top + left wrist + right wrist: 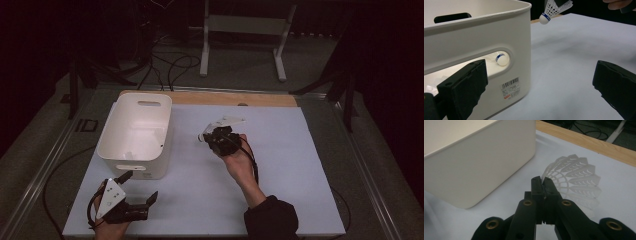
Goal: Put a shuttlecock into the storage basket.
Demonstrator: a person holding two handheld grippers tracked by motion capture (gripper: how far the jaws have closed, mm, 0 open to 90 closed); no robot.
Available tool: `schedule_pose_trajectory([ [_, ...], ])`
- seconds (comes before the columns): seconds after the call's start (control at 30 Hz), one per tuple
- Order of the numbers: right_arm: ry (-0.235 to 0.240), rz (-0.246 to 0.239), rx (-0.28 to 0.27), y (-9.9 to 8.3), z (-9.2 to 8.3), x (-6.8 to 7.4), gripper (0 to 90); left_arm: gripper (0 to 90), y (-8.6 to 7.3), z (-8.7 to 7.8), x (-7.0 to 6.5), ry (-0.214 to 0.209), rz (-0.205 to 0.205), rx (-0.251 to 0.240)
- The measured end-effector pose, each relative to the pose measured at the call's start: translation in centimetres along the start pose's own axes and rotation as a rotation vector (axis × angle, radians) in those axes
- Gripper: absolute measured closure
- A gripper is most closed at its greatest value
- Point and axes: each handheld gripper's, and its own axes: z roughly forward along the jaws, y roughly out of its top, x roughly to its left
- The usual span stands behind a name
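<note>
1. The shuttlecock [574, 173] you hold is white, with a netted plastic skirt and a rounded cork tip ringed in blue; it hangs above the worktop [280, 165], just right of the white bin [137, 132].
2. A second shuttlecock [502, 59] lies inside the bin — its cork shows through the handle slot. The bin's tall wall stands between your held shuttlecock and the inside.
3. Your right tongs [542, 181] are pressed together on the skirt's edge. Your left tongs [539, 85] stand wide apart and empty — low by the bin's near corner.
</note>
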Motion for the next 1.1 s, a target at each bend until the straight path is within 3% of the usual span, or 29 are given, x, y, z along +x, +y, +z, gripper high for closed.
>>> schedule_pose_trajectory([
  [1.1, 0.025, -0.027, -0.035, 0.9, -1.1, 1.0, 89.3, 0.5, 0.0, 0.0, 0.0, -0.001, 0.004, 0.006],
])
